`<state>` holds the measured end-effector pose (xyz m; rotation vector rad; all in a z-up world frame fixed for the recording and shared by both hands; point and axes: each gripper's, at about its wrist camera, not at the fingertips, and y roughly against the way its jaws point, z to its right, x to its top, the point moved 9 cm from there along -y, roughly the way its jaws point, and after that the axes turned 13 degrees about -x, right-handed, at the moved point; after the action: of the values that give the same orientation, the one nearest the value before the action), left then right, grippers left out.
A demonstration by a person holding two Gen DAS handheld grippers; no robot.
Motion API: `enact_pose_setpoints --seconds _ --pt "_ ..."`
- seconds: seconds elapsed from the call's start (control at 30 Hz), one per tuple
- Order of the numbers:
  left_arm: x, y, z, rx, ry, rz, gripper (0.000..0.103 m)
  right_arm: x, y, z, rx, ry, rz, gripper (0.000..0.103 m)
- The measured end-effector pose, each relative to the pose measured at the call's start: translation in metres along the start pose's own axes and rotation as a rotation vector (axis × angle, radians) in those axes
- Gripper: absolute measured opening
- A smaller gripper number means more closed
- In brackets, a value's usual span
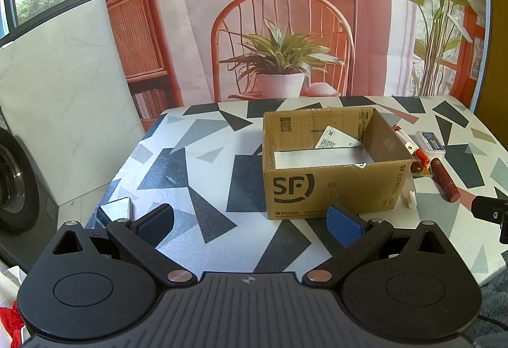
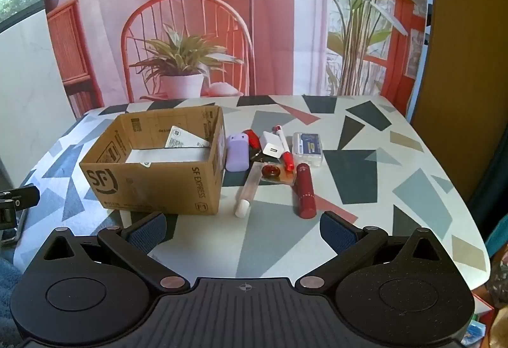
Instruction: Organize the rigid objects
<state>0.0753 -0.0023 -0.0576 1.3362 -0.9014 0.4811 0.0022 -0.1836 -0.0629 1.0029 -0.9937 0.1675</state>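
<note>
Both left gripper (image 1: pixel 250 221) and right gripper (image 2: pixel 243 228) spread wide, empty, above table's (image 2: pixel 365 221) near edge. Cardboard box (image 2: pixel 152 186) mid-table; purple case (image 2: pixel 236 152) visible in right view only, hidden behind box wall in left.

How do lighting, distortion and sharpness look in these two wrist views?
Left wrist view: strong fisheye bend along the table edge; the cardboard box is sharp and shades the cloth to its left; glare on a shiny item near the left claw. Right wrist view: even daylight, the red tube is crisp, corners are vignetted dark.
</note>
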Motion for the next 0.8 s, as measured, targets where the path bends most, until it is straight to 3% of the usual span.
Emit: enact_pose_setpoints --seconds 0.8 --pt "-0.0014 0.0004 -0.0007 -0.001 0.002 -0.003 0.103 -0.0012 -0.001 0.0003 -0.002 -0.001 -0.006 0.103"
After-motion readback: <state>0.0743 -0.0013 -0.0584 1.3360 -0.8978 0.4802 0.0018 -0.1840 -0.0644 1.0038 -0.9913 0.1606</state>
